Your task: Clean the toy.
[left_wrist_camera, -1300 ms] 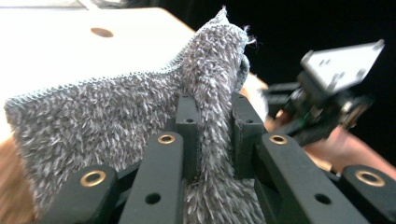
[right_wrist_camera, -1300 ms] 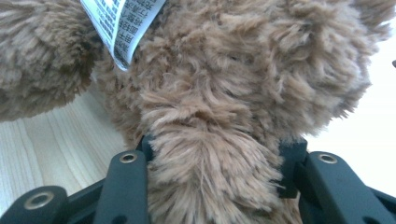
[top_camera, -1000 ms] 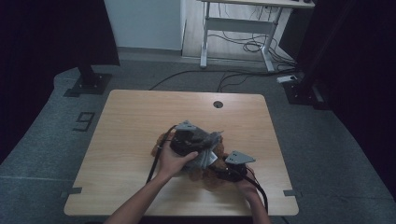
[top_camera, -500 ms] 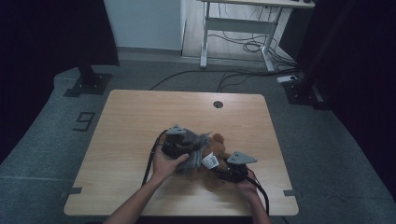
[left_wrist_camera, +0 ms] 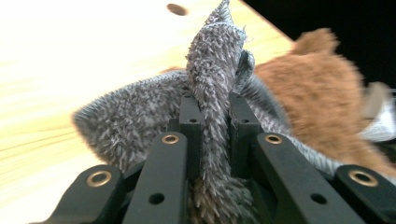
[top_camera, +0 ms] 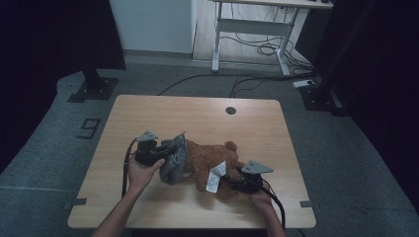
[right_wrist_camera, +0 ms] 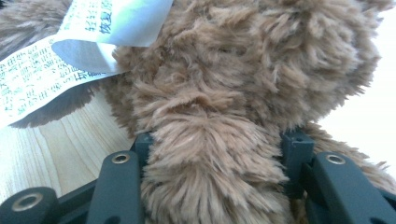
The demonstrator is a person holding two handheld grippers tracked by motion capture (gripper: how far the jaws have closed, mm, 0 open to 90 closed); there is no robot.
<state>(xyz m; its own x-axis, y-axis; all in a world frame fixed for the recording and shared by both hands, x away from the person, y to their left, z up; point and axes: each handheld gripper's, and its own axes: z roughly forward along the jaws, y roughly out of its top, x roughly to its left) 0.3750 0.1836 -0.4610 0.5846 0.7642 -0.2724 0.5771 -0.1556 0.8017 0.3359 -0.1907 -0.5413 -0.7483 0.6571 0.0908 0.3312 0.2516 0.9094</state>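
The brown plush bear [top_camera: 212,160] lies lengthwise across the table [top_camera: 197,111], its grey garment [top_camera: 174,158] bunched at the left end. The left gripper [top_camera: 165,154] pinches a fold of that garment; the right gripper [top_camera: 232,181] clamps a plush limb, opposite ends of one axis

Left tongs [top_camera: 165,153] clamped tight; right tongs [top_camera: 232,181] gripping, partly closed.
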